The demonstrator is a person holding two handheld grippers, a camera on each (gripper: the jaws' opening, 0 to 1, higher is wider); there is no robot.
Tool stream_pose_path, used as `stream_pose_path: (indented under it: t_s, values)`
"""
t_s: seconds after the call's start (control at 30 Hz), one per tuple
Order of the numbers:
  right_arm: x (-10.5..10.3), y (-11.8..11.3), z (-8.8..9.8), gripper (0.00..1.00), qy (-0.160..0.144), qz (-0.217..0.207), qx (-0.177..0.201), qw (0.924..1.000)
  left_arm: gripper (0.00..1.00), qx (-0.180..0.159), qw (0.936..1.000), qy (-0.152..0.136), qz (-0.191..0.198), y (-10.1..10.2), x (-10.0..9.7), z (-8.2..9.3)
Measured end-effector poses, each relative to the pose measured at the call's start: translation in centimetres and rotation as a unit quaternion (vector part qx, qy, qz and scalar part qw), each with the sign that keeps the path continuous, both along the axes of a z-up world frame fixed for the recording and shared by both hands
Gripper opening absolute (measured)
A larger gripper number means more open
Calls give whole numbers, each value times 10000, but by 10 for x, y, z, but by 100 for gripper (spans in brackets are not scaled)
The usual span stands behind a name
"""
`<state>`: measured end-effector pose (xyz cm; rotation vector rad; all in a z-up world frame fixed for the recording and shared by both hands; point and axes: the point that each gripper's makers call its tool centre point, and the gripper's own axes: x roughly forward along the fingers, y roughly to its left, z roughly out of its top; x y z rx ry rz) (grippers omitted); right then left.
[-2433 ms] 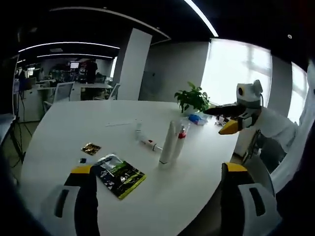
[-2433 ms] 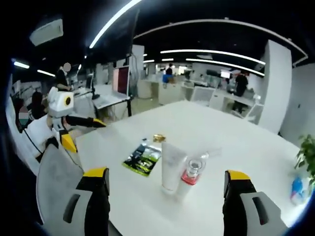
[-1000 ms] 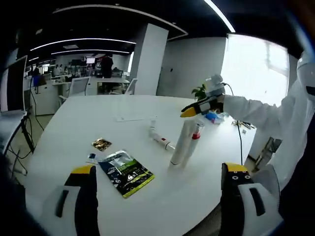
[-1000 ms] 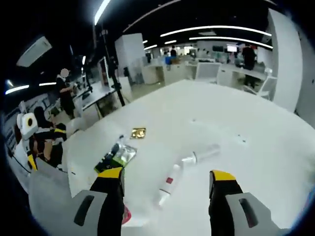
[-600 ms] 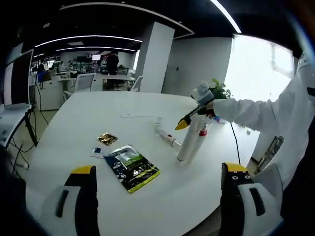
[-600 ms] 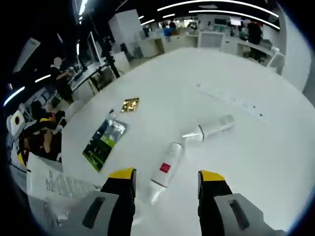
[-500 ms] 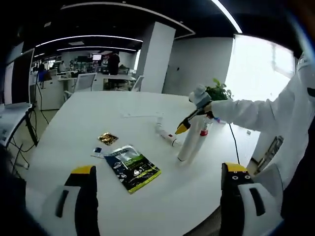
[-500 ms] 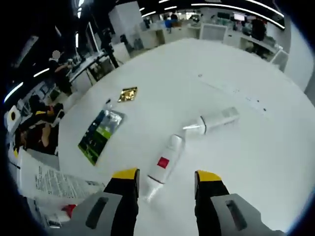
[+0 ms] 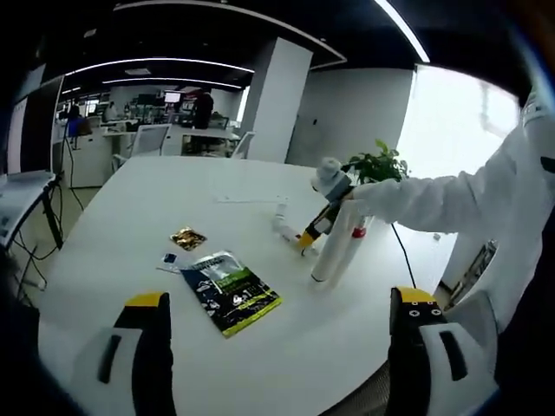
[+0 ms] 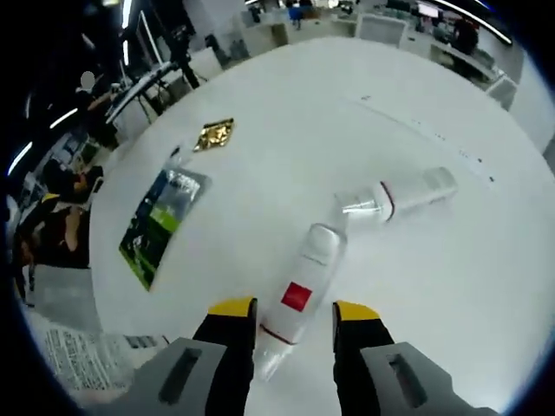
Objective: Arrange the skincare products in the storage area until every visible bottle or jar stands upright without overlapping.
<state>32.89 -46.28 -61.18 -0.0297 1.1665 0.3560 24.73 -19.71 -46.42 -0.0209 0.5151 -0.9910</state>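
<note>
A white bottle with a red label [image 10: 299, 295] lies on the white table [image 10: 260, 113]. My right gripper [image 10: 293, 310] hovers low over it, open, one jaw on each side of its near end with a little gap. A second white bottle with a clear cap [image 10: 403, 195] lies just beyond, its cap by the first bottle's tip. In the left gripper view a tall white tube [image 9: 334, 247] stands upright with a red-capped bottle [image 9: 358, 230] behind it. The right gripper [image 9: 306, 240] points down at the lying bottles [image 9: 284, 230] beside them. My left gripper [image 9: 279, 299] is wide open above the table's near part.
A green sachet [image 9: 230, 290], a gold sachet [image 9: 186, 238] and a small blue item [image 9: 169, 258] lie left of the bottles. A potted plant [image 9: 373, 165] stands at the far edge. A person's white sleeve [image 9: 434, 195] reaches in from the right. Office desks and chairs lie beyond.
My right gripper has swung from high over the table down onto the lying red-label bottle, and its jaws have narrowed around it. The left gripper stays open and has barely moved.
</note>
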Motion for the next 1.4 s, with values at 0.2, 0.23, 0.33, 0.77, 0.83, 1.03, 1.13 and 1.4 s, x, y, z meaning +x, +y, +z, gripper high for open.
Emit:
stream_pose_path:
  t_s: [0.2,0.23,0.33,0.77,0.83,1.03,1.13,1.4]
  values:
    - [4,1,-2,31,12,-24,-126,9999,100,0,10000,47,0,0,1,-3]
    - [4,2,-2,30,13,3,-128,9999,100,-10,10000,50,-8,-1,0,-3]
    - [1,2,-2,29,52,33,-215,9998,100,-7,10000,70,-34,-4,0,-5]
    - [5,-7,-5,18,-62,1032,-1014,9895,100,-27,9998,129,-131,-9,-4,-7]
    - [6,-6,-6,18,-51,1001,-968,9902,100,-12,9998,139,-140,-9,-4,-8]
    - [7,-8,-6,16,-134,1110,-910,9896,100,-2,9997,157,-205,-14,-6,-9]
    - [10,-8,-6,15,-173,961,-849,9916,100,10,9997,129,-193,-14,-5,-7]
    - [11,-14,-4,13,-440,1304,-1061,9848,100,25,9999,83,-137,-10,-5,-3]
